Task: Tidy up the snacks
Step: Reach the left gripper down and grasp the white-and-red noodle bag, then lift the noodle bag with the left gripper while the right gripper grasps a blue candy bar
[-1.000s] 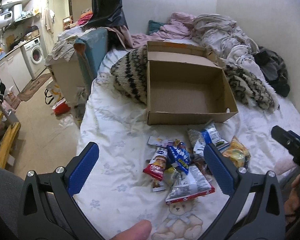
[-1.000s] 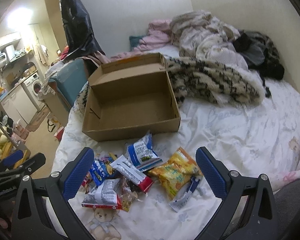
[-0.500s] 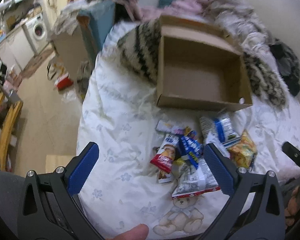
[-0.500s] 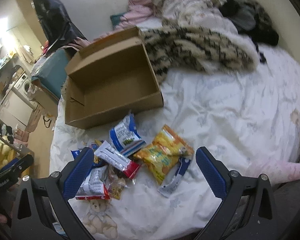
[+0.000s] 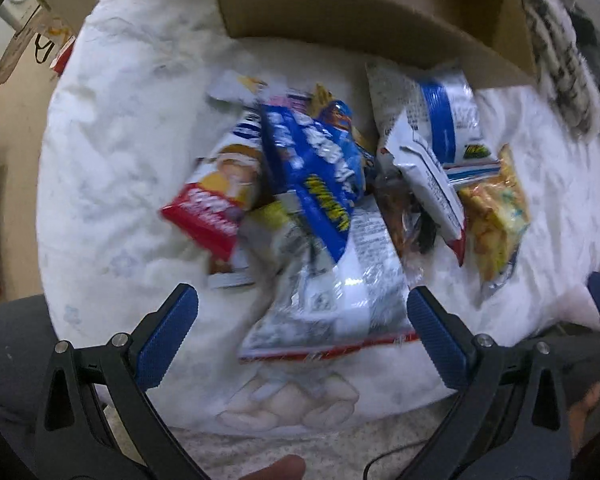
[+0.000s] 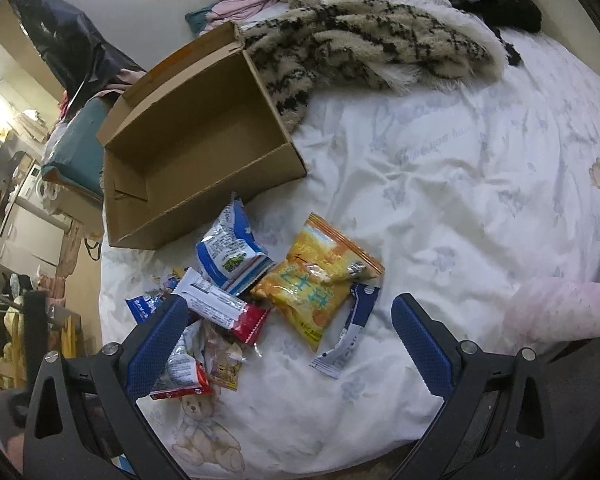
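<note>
Snack packets lie in a loose, overlapping heap on the bed (image 6: pixel 440 184), just beside the near wall of an open cardboard box (image 6: pixel 204 140) whose floor shows no packets. In the left wrist view the heap fills the centre: a silver packet with a red edge (image 5: pixel 332 300) nearest the camera, a blue packet (image 5: pixel 312 168) on top of it at 12 o'clock, a red and white packet (image 5: pixel 212 204) at 10 o'clock. In the right wrist view a yellow packet (image 6: pixel 316 280) lies at the centre, a blue and white packet (image 6: pixel 230 250) at 10 o'clock of it, a white bar with a red end (image 6: pixel 224 308) at 9 o'clock.

The left tongs (image 5: pixel 302 332) are spread wide, empty, straddling the near end of the silver packet. The right tongs (image 6: pixel 288 340) are likewise spread and empty, low over the yellow packet.

Risks, as judged: the packets overlap, so a closing pinch may catch two at once or drag a neighbour; slick film may slip from the pads; crisp contents may crush under a hard squeeze. The soft bedding gives under pressure, which may spoil a low pinch. The left view is blurred, so edges are uncertain.

A fuzzy patterned blanket (image 6: pixel 372 48) lies against the box at its 2 o'clock, clear of the heap. A pink roll (image 6: pixel 560 308) lies at 3 o'clock of the right tongs.
</note>
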Tool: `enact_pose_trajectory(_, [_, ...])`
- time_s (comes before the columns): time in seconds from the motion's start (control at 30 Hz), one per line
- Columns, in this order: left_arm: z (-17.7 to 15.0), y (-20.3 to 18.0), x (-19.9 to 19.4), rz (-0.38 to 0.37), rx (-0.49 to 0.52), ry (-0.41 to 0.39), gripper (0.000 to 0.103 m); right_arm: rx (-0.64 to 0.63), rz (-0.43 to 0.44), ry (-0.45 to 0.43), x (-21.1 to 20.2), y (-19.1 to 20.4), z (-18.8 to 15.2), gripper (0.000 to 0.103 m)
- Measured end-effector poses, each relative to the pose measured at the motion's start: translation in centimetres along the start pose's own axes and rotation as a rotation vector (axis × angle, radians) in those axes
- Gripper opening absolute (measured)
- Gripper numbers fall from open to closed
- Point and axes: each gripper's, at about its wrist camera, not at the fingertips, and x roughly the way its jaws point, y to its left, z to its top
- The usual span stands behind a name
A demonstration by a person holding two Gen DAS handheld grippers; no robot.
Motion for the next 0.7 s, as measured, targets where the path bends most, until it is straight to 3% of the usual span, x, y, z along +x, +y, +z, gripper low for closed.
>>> enact_pose_trajectory(0.13, [0.2,-1.8,1.6,0.04,0.046,0.027,0.103,0.022,-0.011,0.004,0.1,-0.4,0.0,0.103])
enact_pose_trajectory(0.3, [0.3,-2.2,3.4,0.068,0.033,0.074,0.103,0.015,-0.001,-0.006,0.0,-0.2,0.0,0.103])
enact_pose_trajectory(0.43, [-0.1,-1.8,4.0,0.012,0.008,0.101,0.07,0.029,0.014,-0.013,-0.2,-0.2,0.2,0.103])
enact_pose_trajectory(0.5, [-0.6,-1.9,3.9,0.004,0.012,0.092,0.064,0.012,0.01,-0.029,-0.5,0.1,0.1,0.103])
enact_pose_trajectory(0.57, [-1.4,-1.5,3.4,-0.012,0.022,0.087,0.049,-0.01,0.008,-0.036,-0.6,0.5,0.2,0.103])
enact_pose_trajectory(0.7, [-2.8,-1.4,1.7,-0.051,0.037,0.077,0.043,-0.014,0.016,-0.037,-0.6,0.7,0.1,0.103])
